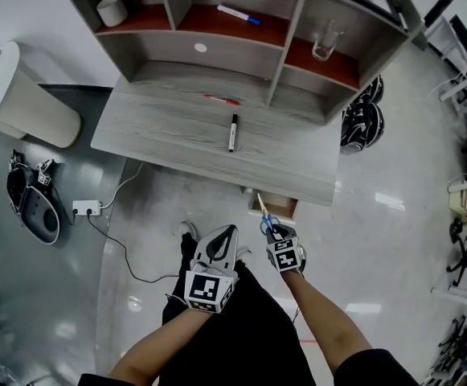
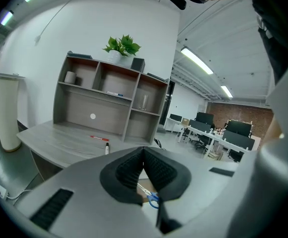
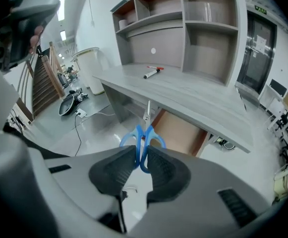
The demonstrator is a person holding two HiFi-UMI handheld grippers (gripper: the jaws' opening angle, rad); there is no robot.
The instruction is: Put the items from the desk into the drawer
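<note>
Right gripper: ribbed black pads clamped on the blue plastic loop handles of the scissors. The thin metal blades are closed and point away from the gripper toward the open drawer.
- Scissors are held in the air, in front of the drawer mouth and below the desk edge. They are not inside the drawer and touch no surface.
- The drawer is a shallow box with a flat, bare brown wood-tone bottom, pulled out from under the desk.

Left gripper: rubbery textured pads meet at the tips with nothing between them. It is held low beside the right gripper, near the person's legs.

Desk: pale grey wood-grain laminate with a matching hutch whose shelf surfaces are reddish-brown.
- A black marker lies on the top. It is a slim cylinder with a white band.
- A thin red pen lies just behind the marker, close to the hutch base. The two are apart.

Hutch shelves:
- white cylindrical cup, left bay
- blue-capped white pen, middle bay
- clear drinking glass, right bay

Floor: glossy grey and reflective.
</note>
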